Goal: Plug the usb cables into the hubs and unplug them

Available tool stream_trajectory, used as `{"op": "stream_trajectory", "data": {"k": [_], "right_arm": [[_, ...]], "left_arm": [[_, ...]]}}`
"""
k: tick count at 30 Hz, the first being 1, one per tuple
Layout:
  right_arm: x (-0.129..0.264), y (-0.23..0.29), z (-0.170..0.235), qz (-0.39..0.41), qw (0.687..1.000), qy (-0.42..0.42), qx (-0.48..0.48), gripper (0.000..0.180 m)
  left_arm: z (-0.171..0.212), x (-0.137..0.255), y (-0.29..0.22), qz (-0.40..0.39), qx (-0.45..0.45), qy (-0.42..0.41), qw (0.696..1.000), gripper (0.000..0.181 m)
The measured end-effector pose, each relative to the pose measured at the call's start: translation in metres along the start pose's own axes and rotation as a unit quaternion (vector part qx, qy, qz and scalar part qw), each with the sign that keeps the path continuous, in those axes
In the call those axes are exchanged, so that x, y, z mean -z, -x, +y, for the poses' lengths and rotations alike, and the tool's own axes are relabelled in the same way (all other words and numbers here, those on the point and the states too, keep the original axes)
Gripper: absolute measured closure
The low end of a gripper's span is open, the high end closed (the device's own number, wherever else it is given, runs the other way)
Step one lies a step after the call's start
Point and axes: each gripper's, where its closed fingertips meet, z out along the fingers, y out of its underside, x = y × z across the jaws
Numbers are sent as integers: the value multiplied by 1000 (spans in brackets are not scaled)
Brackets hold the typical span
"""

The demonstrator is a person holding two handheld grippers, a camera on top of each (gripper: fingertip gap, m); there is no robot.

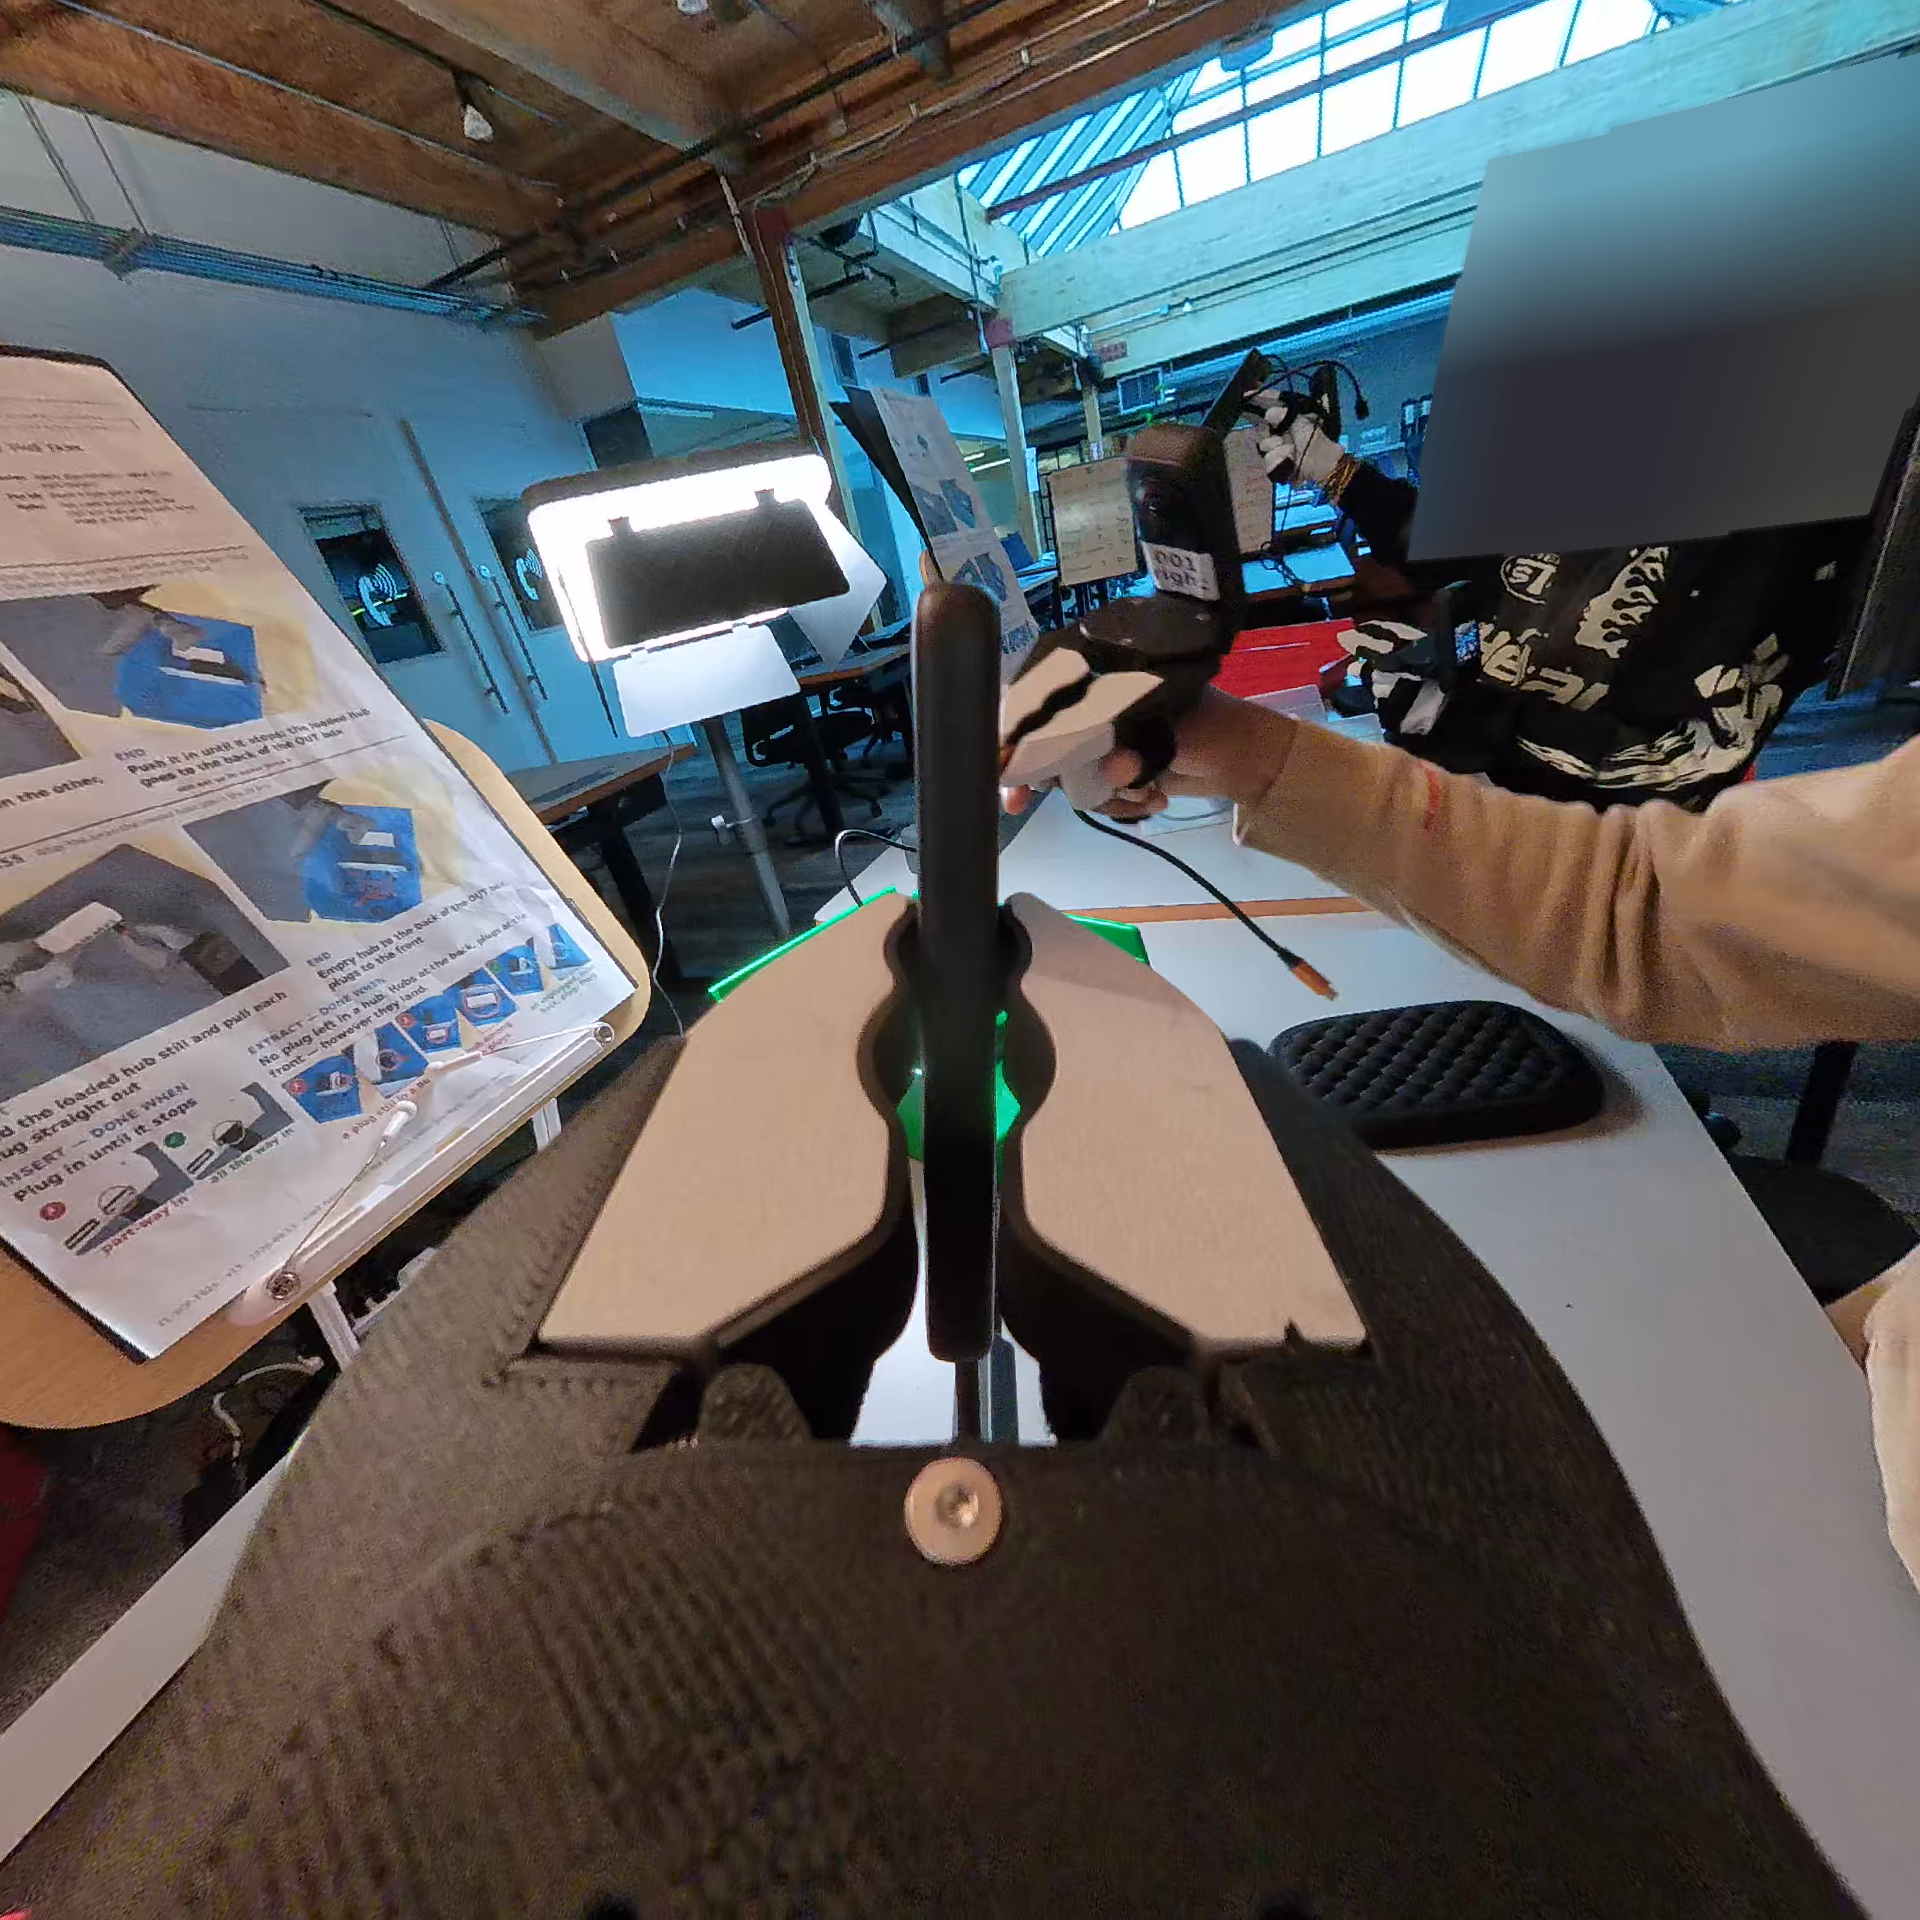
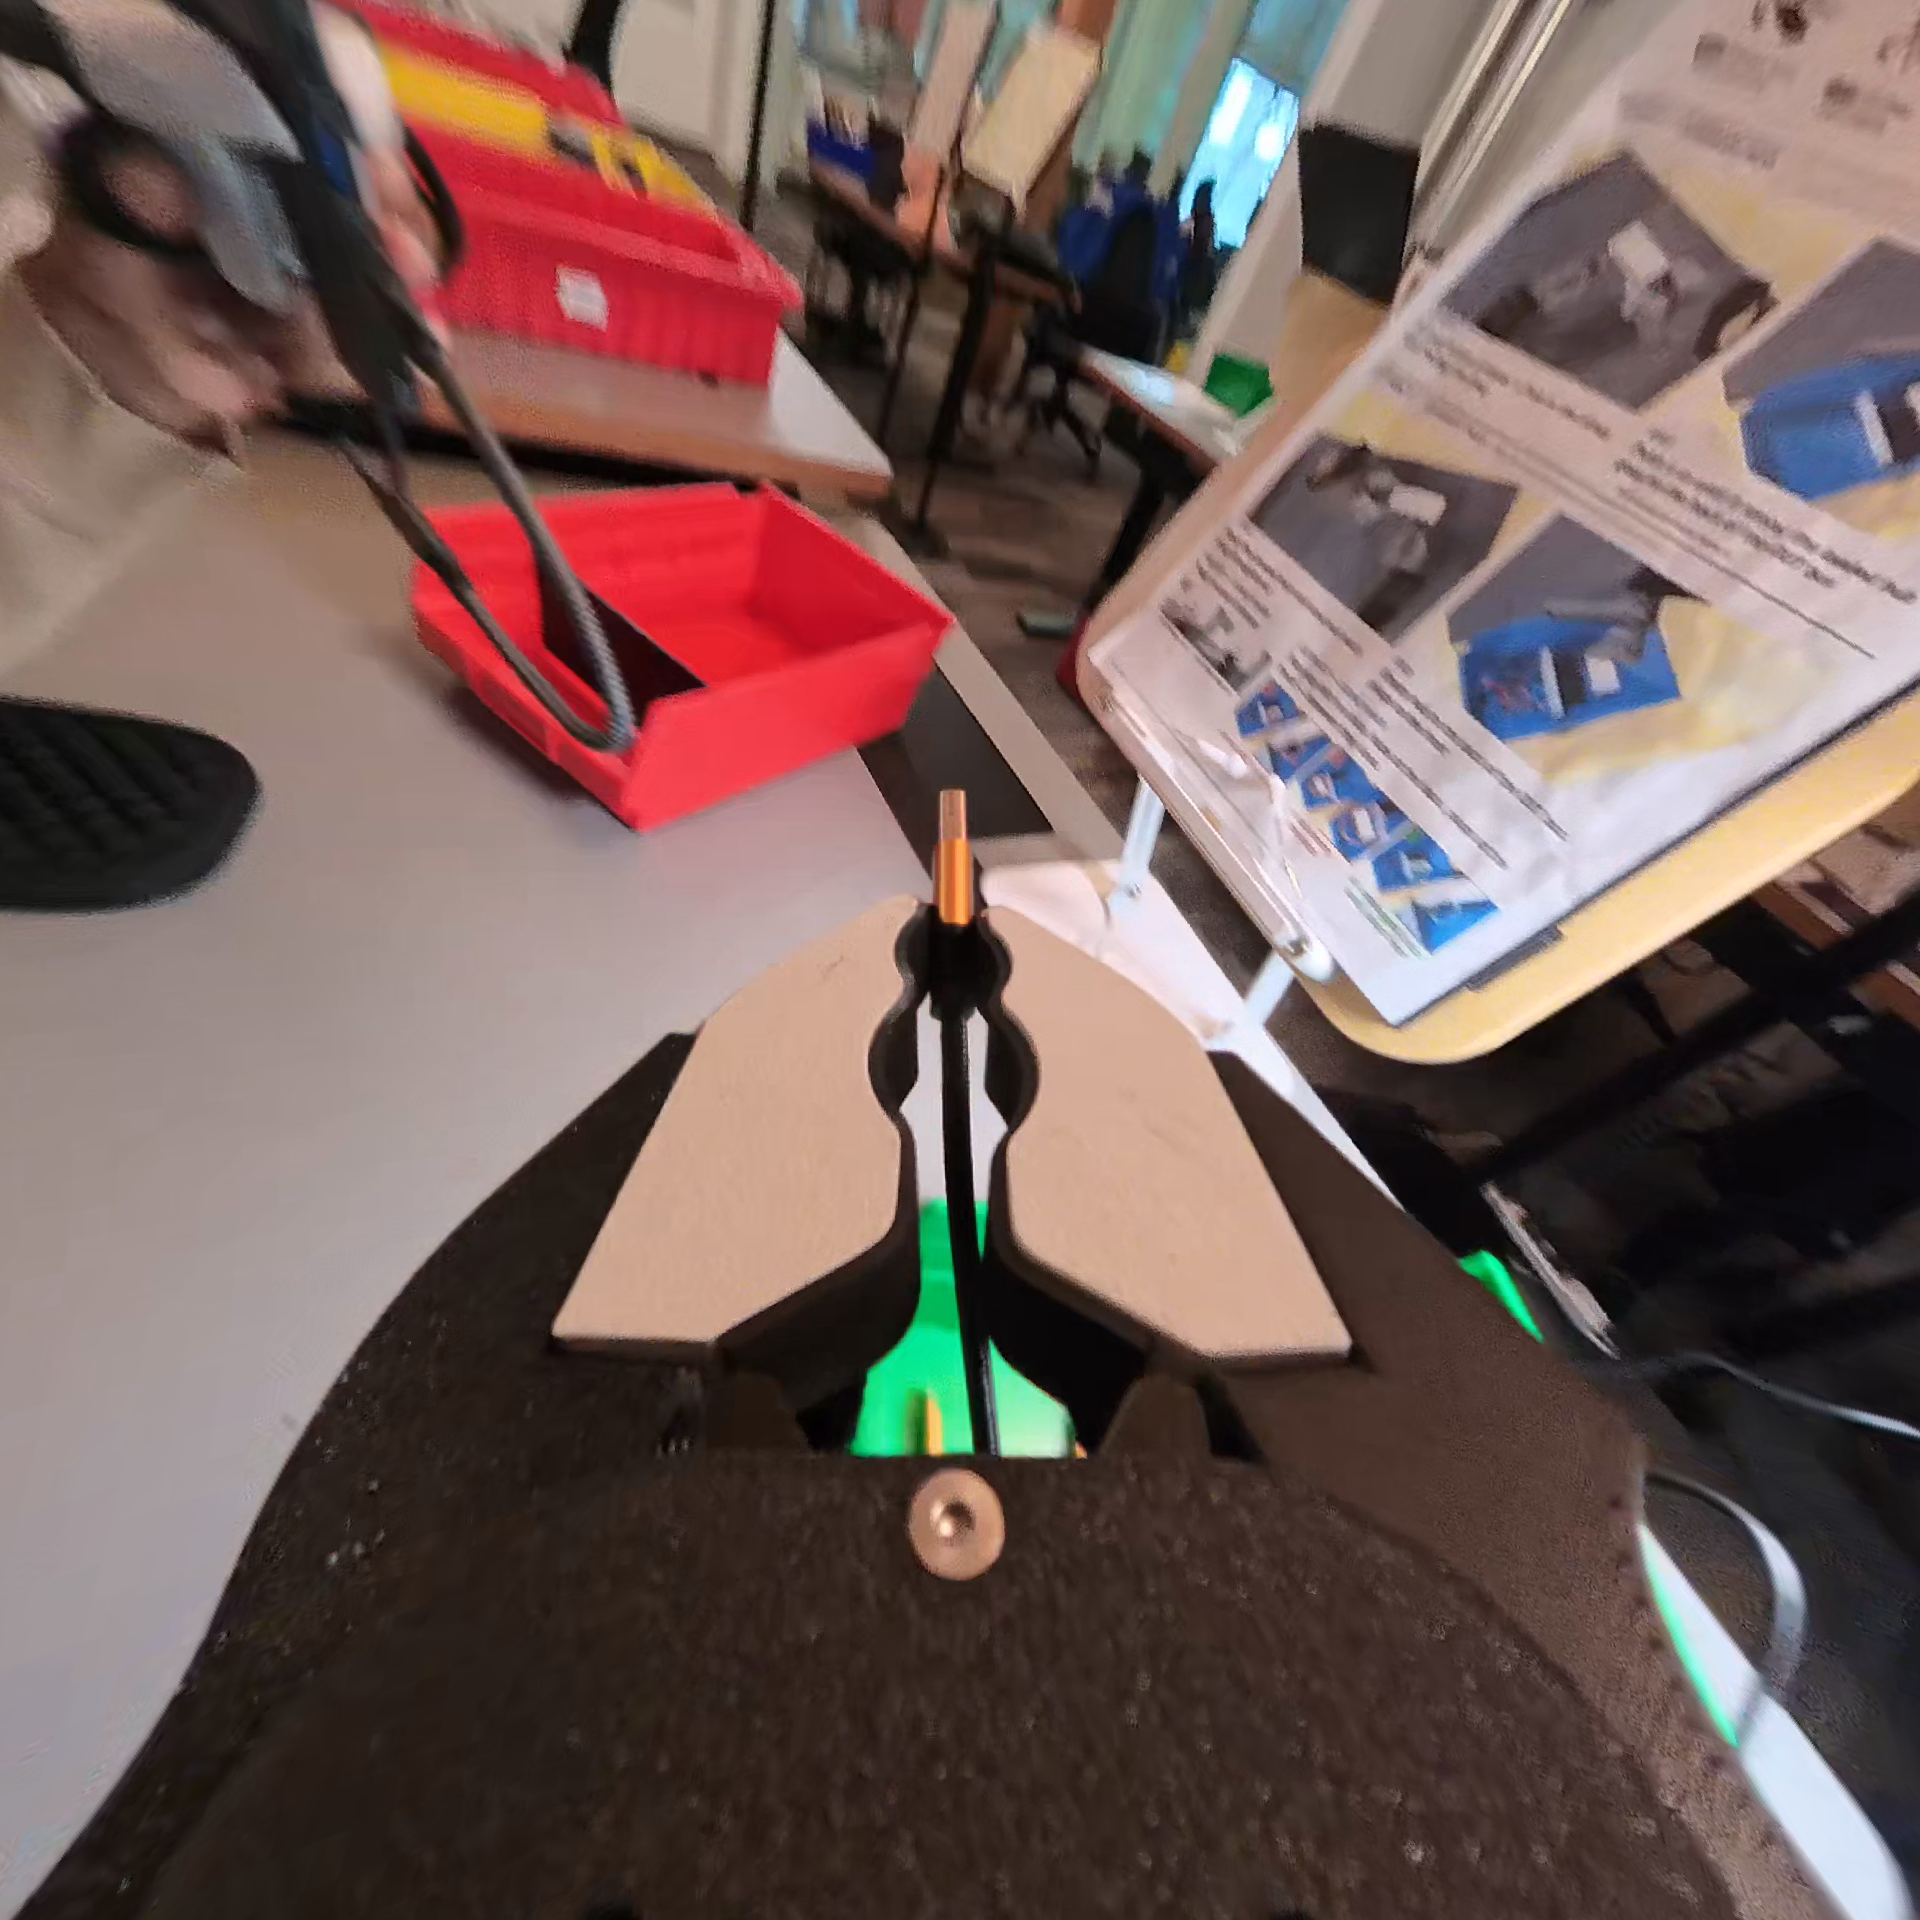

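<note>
- The grey table (image 2: pixel 312 987) carries a red bin (image 2: pixel 727 644) near its far edge and a black ribbed pad (image 2: pixel 94 810) at one side.
- An instruction sheet (image 1: pixel 239 852) leans on a tilted board beside the table.
- The left gripper (image 1: pixel 956 935) is clamped on a slim black hub (image 1: pixel 954 831), held upright on edge, with a green tray (image 1: pixel 1101 935) below it.
- The right gripper (image 2: pixel 954 930) is clamped on a black usb cable (image 2: pixel 961 1143) just behind its orange plug (image 2: pixel 953 868), whose metal tip pokes forward past the fingertips.
- In the left wrist view, the cable's other end hangs free above the table.
</note>
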Motion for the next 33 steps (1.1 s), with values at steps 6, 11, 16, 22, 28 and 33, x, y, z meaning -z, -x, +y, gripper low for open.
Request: {"op": "stream_trajectory", "data": {"k": [6,11,16,22,28,33], "right_arm": [[-8,-64,25,77,992,93,47,172],[-9,-93,77,132,975,169,64,172],[-8,-78,161,84,955,283,41,172],[-2,-67,222,48,924,377,28,172],[-3,-74,267,45,884,463,36,172],[0,-96,269,89,875,476,26,159]], "left_arm": [[8,-7,0,1,-1,15,1000,168],[13,-9,0,2,-1,25,1000,168],[15,-10,0,4,1,25,1000,168],[22,-15,0,8,8,34,999,168],[30,-22,-2,15,10,46,999,169],[36,-24,-1,16,14,52,998,169]]}}
